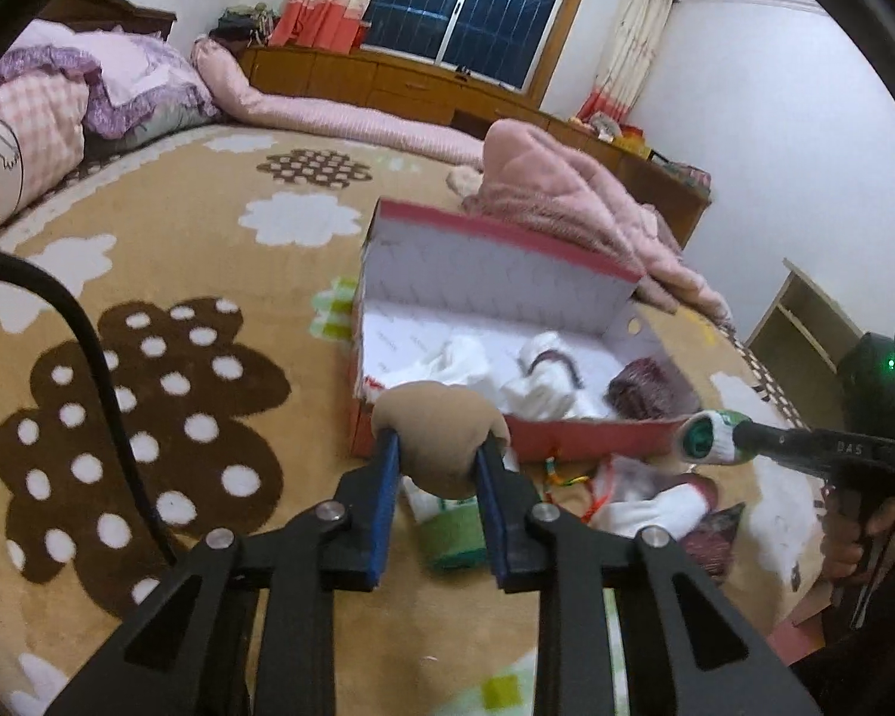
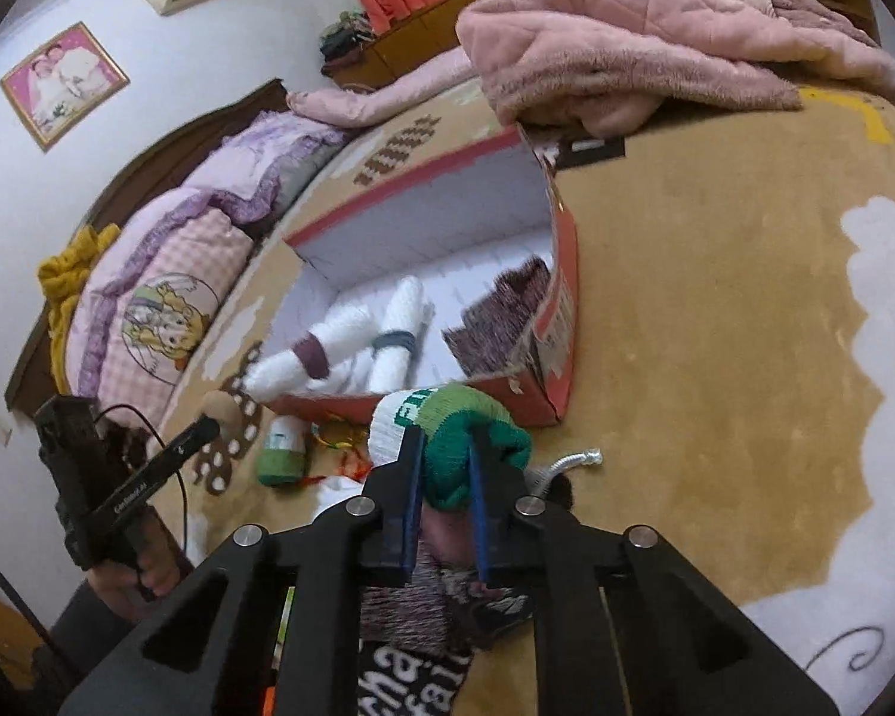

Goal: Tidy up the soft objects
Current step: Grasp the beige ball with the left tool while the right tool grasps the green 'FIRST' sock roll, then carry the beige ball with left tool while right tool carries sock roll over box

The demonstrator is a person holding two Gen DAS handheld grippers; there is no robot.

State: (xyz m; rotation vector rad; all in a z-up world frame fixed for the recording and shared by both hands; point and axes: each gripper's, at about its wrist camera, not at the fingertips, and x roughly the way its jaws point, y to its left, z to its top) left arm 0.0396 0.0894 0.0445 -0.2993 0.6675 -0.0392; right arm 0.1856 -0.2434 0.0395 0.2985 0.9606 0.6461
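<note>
My left gripper (image 1: 438, 447) is shut on a rolled tan sock (image 1: 435, 426), held just in front of the near wall of an open red shoebox (image 1: 567, 432). My right gripper (image 2: 444, 447) is shut on a rolled green and white sock (image 2: 453, 426), held near the box's front edge (image 2: 507, 394); it also shows in the left wrist view (image 1: 707, 435). Inside the box lie rolled white socks (image 2: 340, 334) and a maroon knit roll (image 2: 501, 310). More socks lie on the bed before the box: a green and white roll (image 2: 280, 447), white ones (image 1: 650, 507).
The box stands on a tan blanket with cloud and flower shapes (image 1: 167, 417). A pink fleece garment (image 1: 567, 191) lies behind the box. Pillows and quilts (image 1: 59, 107) are piled at the headboard. A dark knit piece (image 2: 411, 602) lies under my right gripper.
</note>
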